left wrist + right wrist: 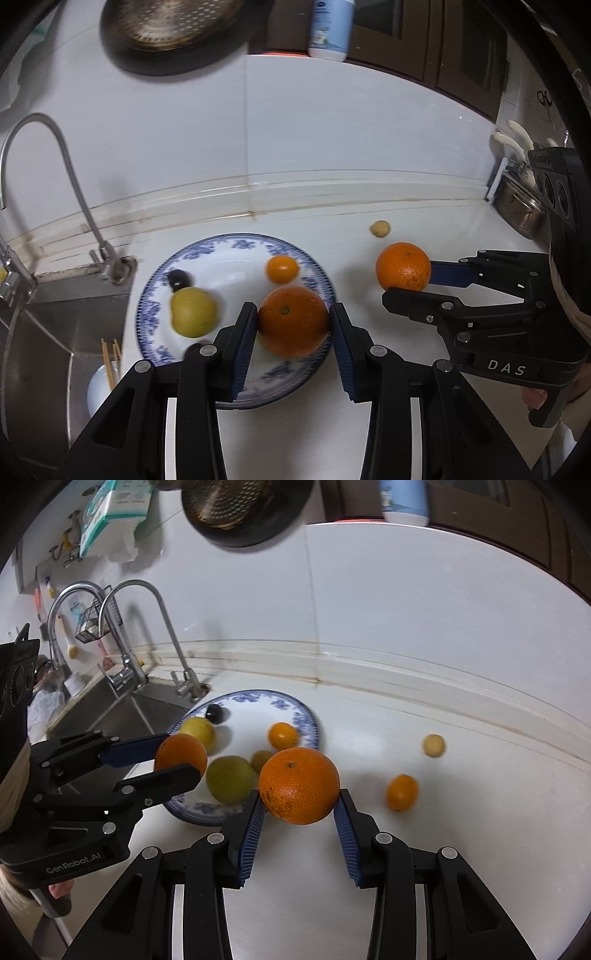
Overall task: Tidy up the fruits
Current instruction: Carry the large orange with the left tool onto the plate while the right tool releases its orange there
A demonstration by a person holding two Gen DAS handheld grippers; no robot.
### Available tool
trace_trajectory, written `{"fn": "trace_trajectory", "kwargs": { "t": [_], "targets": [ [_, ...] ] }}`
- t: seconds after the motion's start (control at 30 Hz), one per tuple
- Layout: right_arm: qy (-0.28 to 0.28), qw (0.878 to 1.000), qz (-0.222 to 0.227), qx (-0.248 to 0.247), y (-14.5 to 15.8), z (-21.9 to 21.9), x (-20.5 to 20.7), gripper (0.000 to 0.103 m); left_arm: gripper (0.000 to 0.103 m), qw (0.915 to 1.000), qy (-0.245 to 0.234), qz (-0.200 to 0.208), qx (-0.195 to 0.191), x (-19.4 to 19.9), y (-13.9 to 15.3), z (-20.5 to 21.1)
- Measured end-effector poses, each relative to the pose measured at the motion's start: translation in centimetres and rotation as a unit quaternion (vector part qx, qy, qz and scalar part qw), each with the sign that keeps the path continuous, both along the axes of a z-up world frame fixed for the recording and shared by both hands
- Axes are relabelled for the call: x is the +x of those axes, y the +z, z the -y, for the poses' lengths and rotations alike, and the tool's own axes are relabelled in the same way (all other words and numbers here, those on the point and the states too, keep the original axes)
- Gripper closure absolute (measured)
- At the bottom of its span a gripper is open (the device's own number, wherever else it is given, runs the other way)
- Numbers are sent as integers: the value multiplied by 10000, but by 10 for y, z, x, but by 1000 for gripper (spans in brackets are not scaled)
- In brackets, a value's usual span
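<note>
My left gripper [293, 314] is shut on a large orange [291, 328] and holds it above the near edge of a blue-patterned plate [317, 269]. On the plate lie a yellow-green fruit [192, 312], a small orange kumquat [282, 268] and a dark fruit [179, 278]. My right gripper [300, 801] is shut on a second large orange [299, 775], held over the white counter just right of the plate [306, 716]. Each gripper also shows in the other's view: the right gripper [408, 284] and the left gripper [179, 757]. A kumquat [402, 792] and a small tan fruit [434, 745] lie loose on the counter.
A steel sink [122, 712] with curved faucets [173, 635] lies left of the plate. A white cup with chopsticks [110, 362] stands by the sink. A dark pan [166, 33] and a bottle [330, 29] hang above. A metal pot [521, 206] sits far right.
</note>
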State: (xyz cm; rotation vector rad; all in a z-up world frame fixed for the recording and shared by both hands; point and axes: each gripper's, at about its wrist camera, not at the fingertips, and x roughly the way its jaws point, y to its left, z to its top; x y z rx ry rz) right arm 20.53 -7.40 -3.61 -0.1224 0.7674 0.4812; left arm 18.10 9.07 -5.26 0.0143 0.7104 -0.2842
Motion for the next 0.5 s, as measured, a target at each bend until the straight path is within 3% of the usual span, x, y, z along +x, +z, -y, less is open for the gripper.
{"fn": "trace_trajectory", "kwargs": {
  "t": [0.23, 0.5],
  "targets": [
    [-2, 9999, -158, 28, -7, -25, 10, 63, 64, 10000, -16, 32, 80, 10, -1, -24],
    [-32, 9996, -276, -45, -11, -49, 39, 63, 64, 9999, -94, -77, 103, 52, -5, -48]
  ]
}}
